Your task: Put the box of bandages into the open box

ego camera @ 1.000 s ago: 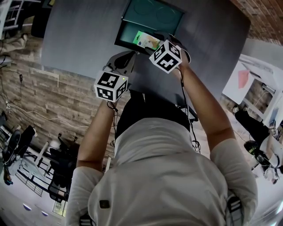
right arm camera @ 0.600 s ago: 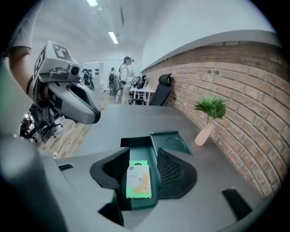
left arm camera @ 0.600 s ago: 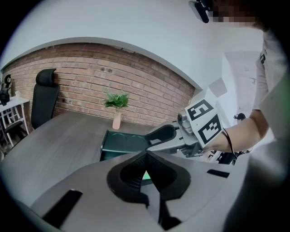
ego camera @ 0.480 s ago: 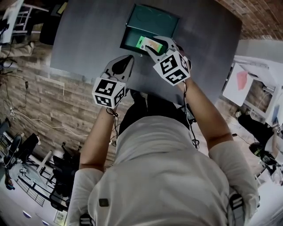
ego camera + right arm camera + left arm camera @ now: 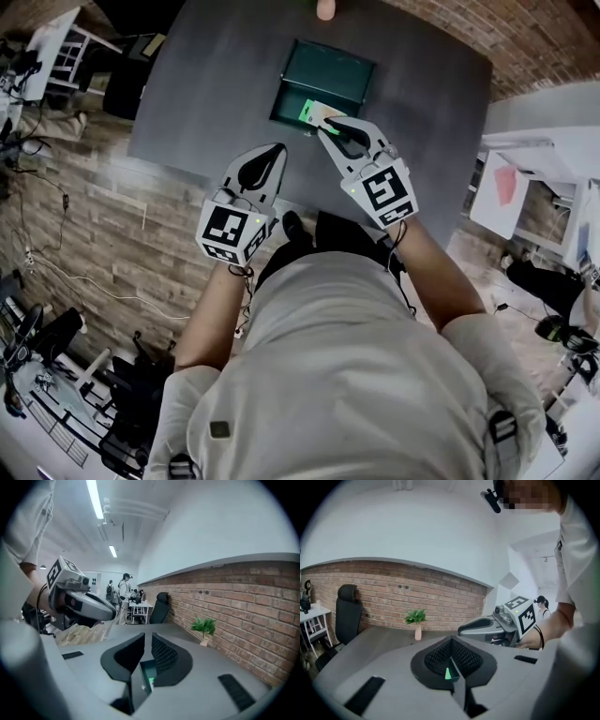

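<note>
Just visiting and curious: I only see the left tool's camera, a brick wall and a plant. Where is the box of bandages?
Observer: In the head view, the box of bandages lies at the near edge of the open box.
Operator: Is anything holding it?
Observer: Seemingly not; the right tool is beside it, jaws closing with nothing pinched between them.
Operator: And my tool?
Observer: The left tool is above the table, apart from both boxes.
</note>
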Motion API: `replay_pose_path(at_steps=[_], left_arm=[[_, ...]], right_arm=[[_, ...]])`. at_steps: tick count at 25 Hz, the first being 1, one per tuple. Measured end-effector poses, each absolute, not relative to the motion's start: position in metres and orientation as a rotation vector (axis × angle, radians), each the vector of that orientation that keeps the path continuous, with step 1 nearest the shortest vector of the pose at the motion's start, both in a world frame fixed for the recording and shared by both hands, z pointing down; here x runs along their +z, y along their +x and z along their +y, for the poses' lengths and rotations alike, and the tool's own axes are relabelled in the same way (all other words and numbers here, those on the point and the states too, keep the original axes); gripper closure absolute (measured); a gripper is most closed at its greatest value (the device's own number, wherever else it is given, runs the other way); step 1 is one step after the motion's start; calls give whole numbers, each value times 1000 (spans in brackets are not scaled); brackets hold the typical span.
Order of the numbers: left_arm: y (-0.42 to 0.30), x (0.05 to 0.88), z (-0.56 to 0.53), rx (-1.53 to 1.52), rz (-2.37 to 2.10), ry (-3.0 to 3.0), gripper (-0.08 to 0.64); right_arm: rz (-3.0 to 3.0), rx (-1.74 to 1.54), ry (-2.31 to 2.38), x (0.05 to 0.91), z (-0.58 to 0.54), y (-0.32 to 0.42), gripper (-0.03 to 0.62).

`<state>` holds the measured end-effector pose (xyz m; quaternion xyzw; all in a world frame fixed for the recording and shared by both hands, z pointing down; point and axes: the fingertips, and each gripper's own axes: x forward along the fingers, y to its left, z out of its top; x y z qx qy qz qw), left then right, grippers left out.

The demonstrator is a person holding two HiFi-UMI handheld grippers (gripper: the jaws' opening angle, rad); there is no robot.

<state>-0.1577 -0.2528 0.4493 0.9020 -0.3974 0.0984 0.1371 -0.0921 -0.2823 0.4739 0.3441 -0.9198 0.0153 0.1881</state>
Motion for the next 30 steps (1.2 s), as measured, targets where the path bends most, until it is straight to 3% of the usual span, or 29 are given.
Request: replay_pose_path(at_steps=[13,30], left_arm=[[-186,365,-185,108,-1181,2732,545],[-189,342,-148,41,-1187,2789,545]], right_arm=[[-2664,-15,1165,378,-200,-92,568],[-2711,-55,1131,347,-144,-91,569]])
